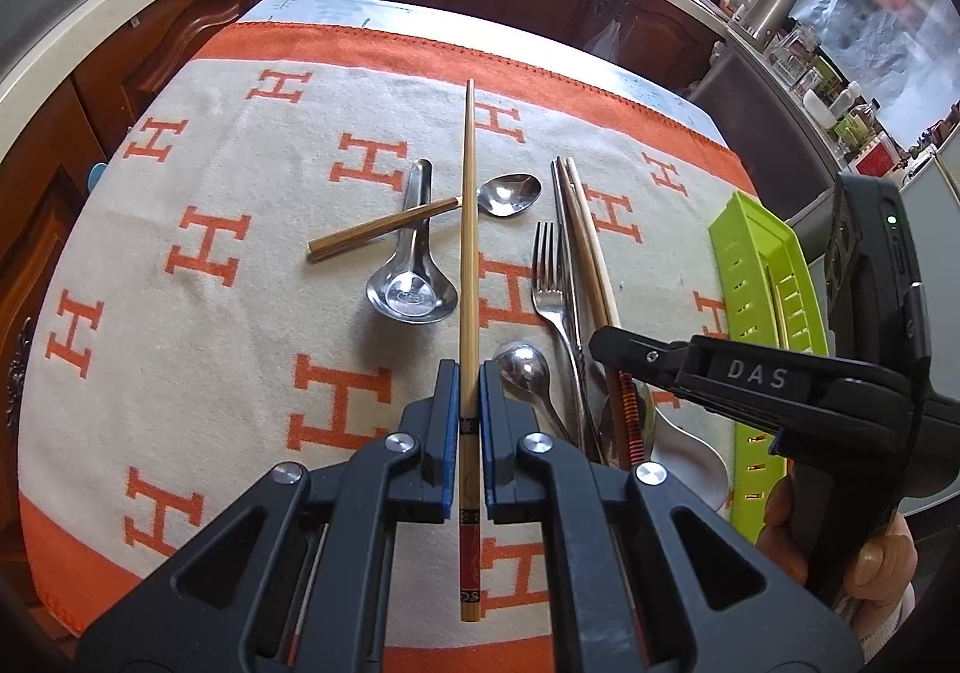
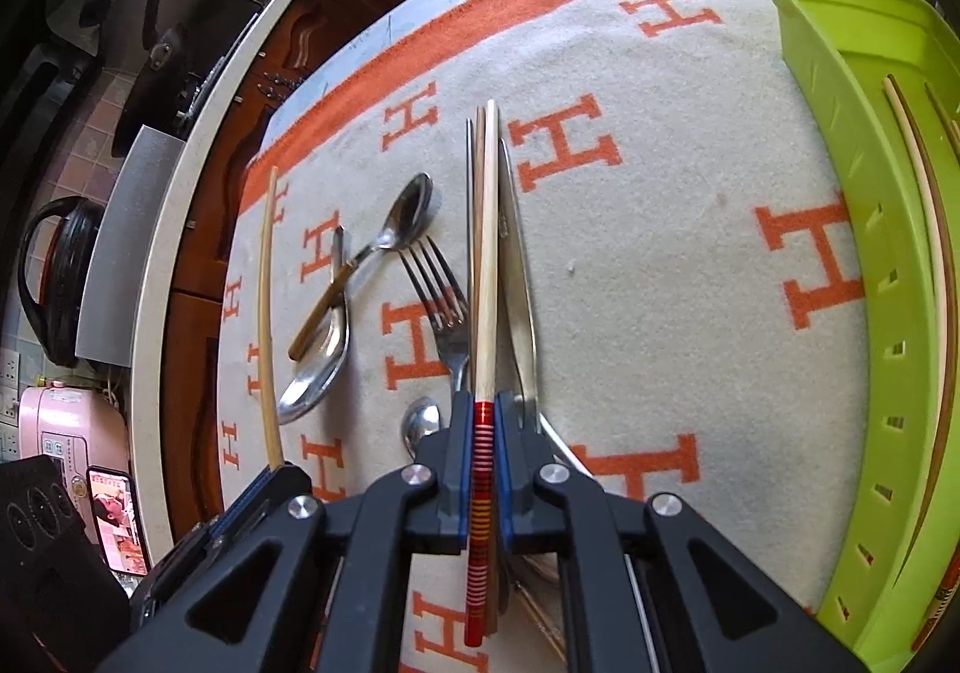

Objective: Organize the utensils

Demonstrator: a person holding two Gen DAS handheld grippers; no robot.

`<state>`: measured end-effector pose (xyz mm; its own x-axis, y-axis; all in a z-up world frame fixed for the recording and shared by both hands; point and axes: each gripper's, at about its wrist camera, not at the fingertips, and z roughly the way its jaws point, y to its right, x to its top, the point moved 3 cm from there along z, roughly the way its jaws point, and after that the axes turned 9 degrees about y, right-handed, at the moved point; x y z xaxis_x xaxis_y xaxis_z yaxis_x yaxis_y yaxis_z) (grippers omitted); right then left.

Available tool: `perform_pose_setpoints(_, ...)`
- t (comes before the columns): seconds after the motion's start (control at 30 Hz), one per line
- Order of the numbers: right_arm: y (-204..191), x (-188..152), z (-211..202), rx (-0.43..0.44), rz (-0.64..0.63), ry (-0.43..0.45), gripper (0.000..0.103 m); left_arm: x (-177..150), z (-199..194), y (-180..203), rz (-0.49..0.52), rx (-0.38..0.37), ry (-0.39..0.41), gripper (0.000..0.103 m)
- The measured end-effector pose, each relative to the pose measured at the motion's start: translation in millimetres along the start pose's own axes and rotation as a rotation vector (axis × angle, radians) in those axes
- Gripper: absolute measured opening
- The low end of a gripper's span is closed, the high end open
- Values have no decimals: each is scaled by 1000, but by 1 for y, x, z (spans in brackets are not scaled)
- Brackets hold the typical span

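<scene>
From the left wrist view, the left gripper [image 1: 469, 421] is clamped on a pale bamboo chopstick [image 1: 468, 229] that runs straight away from the camera over the orange-and-cream blanket [image 1: 198, 181] covering the desk. Past its pads lie a flat-bottomed metal soup spoon [image 1: 411, 289] with a short brown chopstick [image 1: 384, 229] across its handle, a smaller spoon [image 1: 510, 195], a fork [image 1: 552, 283] and a bundle of chopsticks [image 1: 579, 229]. The right gripper [image 1: 606, 349] reaches in from the right, near the green tray [image 1: 753, 253]. From the right wrist view, the right gripper [image 2: 483, 421] is closed on a chopstick with a red striped end [image 2: 485, 265], lying along a table knife [image 2: 519, 265] beside the fork [image 2: 441, 295]. The green tray [image 2: 840, 193] sits at the right with chopsticks inside it [image 2: 927, 217].
</scene>
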<state>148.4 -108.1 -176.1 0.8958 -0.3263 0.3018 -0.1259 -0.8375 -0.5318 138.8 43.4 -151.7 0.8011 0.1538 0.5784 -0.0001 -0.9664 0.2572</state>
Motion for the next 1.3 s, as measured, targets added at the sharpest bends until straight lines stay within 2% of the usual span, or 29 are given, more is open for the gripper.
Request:
perform_pose_setpoints(0.57,10,-2,-3,71,86,-18,9,-4,-1,4,10,-16,-17,4)
perform_pose_setpoints(1.2,0,1,5,32,29,1,10,-6,2,2,6,-19,-30,4)
perform_pose_setpoints(1.3,-2,0,6,3,2,15,6,-5,4,1,6,-20,-34,4)
